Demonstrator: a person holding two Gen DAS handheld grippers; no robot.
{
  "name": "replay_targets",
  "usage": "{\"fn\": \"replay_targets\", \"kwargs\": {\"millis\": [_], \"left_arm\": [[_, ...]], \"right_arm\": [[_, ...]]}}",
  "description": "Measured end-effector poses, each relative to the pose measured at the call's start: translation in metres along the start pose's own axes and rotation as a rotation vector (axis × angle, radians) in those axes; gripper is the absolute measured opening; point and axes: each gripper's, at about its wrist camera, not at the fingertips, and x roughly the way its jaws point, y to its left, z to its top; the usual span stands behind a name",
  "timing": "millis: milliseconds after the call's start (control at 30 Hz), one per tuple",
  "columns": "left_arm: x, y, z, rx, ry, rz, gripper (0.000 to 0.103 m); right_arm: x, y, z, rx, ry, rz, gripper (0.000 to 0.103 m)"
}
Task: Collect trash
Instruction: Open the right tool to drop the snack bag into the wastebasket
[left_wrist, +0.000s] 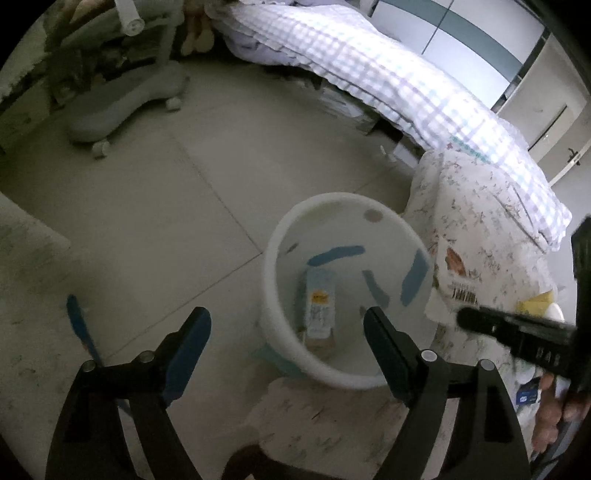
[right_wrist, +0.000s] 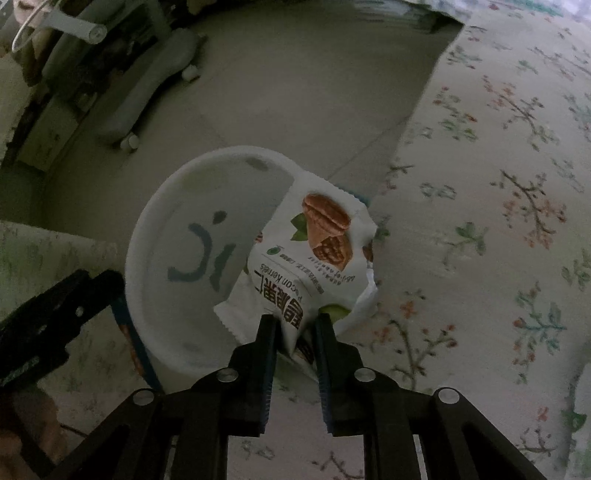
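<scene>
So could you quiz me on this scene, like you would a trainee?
1. True or false: the left gripper is open and empty.
2. What does the right gripper hold? A) a bottle B) a pecan snack packet C) a sock
3. What already lies in the white bin?

Key: 1 true. 2 B. 3 A small carton.

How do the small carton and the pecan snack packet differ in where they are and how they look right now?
The small carton lies loose inside the white bin, while the pecan snack packet hangs over the bin's rim, pinched by the right gripper. The carton is a stiff, narrow box; the packet is a soft, crumpled pouch. The carton's print is pale with a yellow patch; the packet is white with brown pecans. Both are trash bound for the same bin.
</scene>
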Motion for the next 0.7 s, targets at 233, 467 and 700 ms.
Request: {"fn": "replay_targets", "kwargs": {"millis": [233,467,700], "left_arm": [[-0.004,0.012,-0.013,0.008,0.005,0.036,0.087],[-0.007,0.011,-0.019,0.020,0.013,0.043,0.088],[-0.017,-0.005,-0.024,0.053,0.013,0.030,0.091]], "right_arm": [[0.002,0.024,0.006,-0.061,-0.007,-0.021,0.024],[-0.015,0.035,0.002,-0.100,-0.058,-0.038,0.071],[-0.043,0.027,-0.011,-0.087,-0.085,-0.060,0.071]]}}
